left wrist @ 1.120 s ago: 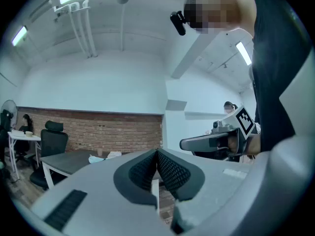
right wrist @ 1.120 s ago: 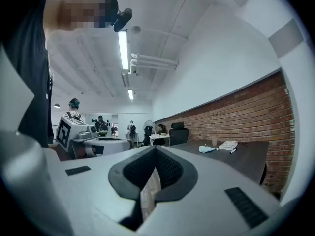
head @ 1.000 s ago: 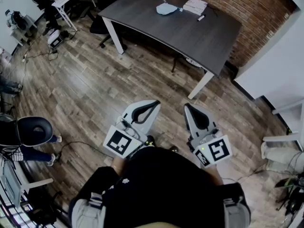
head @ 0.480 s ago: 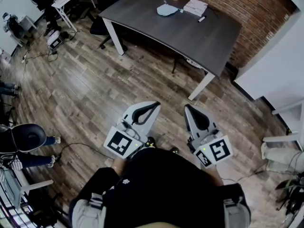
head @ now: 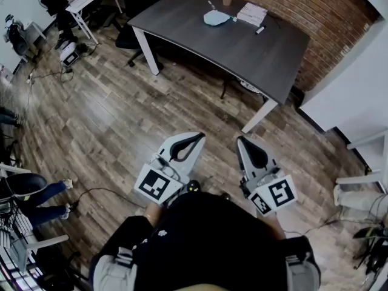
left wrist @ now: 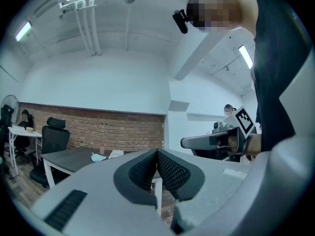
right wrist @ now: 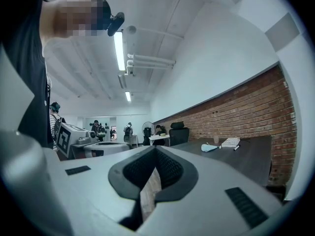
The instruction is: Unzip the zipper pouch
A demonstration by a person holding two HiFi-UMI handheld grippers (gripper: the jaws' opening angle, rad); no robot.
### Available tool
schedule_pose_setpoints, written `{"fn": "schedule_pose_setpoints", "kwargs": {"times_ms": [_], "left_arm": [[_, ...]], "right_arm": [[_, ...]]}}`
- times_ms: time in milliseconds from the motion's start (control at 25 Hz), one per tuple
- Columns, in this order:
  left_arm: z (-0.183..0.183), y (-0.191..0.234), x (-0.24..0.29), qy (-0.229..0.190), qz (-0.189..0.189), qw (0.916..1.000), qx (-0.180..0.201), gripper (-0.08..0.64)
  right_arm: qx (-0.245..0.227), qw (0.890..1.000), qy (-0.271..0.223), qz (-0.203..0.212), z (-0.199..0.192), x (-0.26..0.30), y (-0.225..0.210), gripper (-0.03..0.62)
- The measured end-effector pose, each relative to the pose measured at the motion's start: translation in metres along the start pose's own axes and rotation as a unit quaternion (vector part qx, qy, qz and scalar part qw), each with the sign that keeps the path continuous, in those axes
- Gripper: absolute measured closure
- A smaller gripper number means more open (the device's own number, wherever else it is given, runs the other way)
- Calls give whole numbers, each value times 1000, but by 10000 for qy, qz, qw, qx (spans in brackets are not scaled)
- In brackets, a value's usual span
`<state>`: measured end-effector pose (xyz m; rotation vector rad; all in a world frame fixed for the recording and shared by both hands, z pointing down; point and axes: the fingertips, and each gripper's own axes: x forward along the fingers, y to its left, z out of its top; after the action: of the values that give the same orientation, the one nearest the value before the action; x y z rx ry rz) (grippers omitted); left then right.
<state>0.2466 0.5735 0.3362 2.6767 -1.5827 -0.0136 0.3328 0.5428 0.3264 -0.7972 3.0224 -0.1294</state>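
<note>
A pale blue zipper pouch point(head: 216, 18) lies on the far part of the dark table point(head: 242, 47), well away from both grippers. It shows small in the left gripper view point(left wrist: 99, 157) and in the right gripper view point(right wrist: 209, 147). My left gripper point(head: 200, 136) is held level in front of the person, over the wooden floor, jaws shut with nothing between them. My right gripper point(head: 238, 139) is beside it, also shut and empty. Each gripper's jaw tips meet in its own view point(left wrist: 157, 152) point(right wrist: 155, 149).
A white notebook point(head: 252, 14) and a pen point(head: 259, 30) lie near the pouch. A black office chair point(head: 130, 32) stands at the table's left end. White furniture point(head: 364, 162) is at the right. A person's legs point(head: 45, 193) and cables are at the left.
The whole view has shifted: the table and pouch sit slightly lower and nearer in the head view. Both grippers have stayed shut and side by side. The seated person at the left has slid down the frame.
</note>
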Motion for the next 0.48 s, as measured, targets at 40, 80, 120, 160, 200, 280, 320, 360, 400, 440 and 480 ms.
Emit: {"fn": "schedule_pose_setpoints", "kwargs": {"times_ms": [40, 80, 120, 160, 200, 280, 320, 360, 400, 440, 480], "left_arm": [[0, 4, 0, -8, -6, 10000, 0, 555], [0, 8, -1, -16, -10, 10000, -3, 555], [0, 12, -2, -21, -11, 10000, -8, 555], [-1, 16, -4, -23, -8, 10000, -11, 555], [-1, 21, -5, -24, -5, 10000, -9, 555], [-1, 30, -7, -35, -1, 10000, 7, 555], [-1, 35, -8, -43, 0, 10000, 12, 555], [-1, 40, -9, -50, -3, 10000, 19, 555], [-2, 44, -11, -54, -9, 10000, 22, 555], [-2, 49, -13, -53, -15, 10000, 19, 555], [-3, 53, -14, -52, -20, 10000, 11, 557]], "right_arm": [[-4, 10000, -1, -10, 0, 4, 0, 594], [-6, 10000, -1, -18, 0, 8, 1, 594], [0, 10000, -4, -21, 0, 11, 2, 594], [10, 10000, -9, -19, -1, 15, 4, 594], [14, 10000, -17, -17, -1, 19, 5, 594], [-15, 10000, -21, -43, -1, 27, 7, 594], [-35, 10000, -13, -67, -1, 31, 7, 594], [-49, 9999, 1, -91, -1, 36, 8, 594], [-57, 9999, 16, -112, -2, 40, 9, 594], [-60, 9999, 27, -127, -3, 44, 10, 593], [-60, 9999, 33, -137, -3, 48, 11, 594]]}}
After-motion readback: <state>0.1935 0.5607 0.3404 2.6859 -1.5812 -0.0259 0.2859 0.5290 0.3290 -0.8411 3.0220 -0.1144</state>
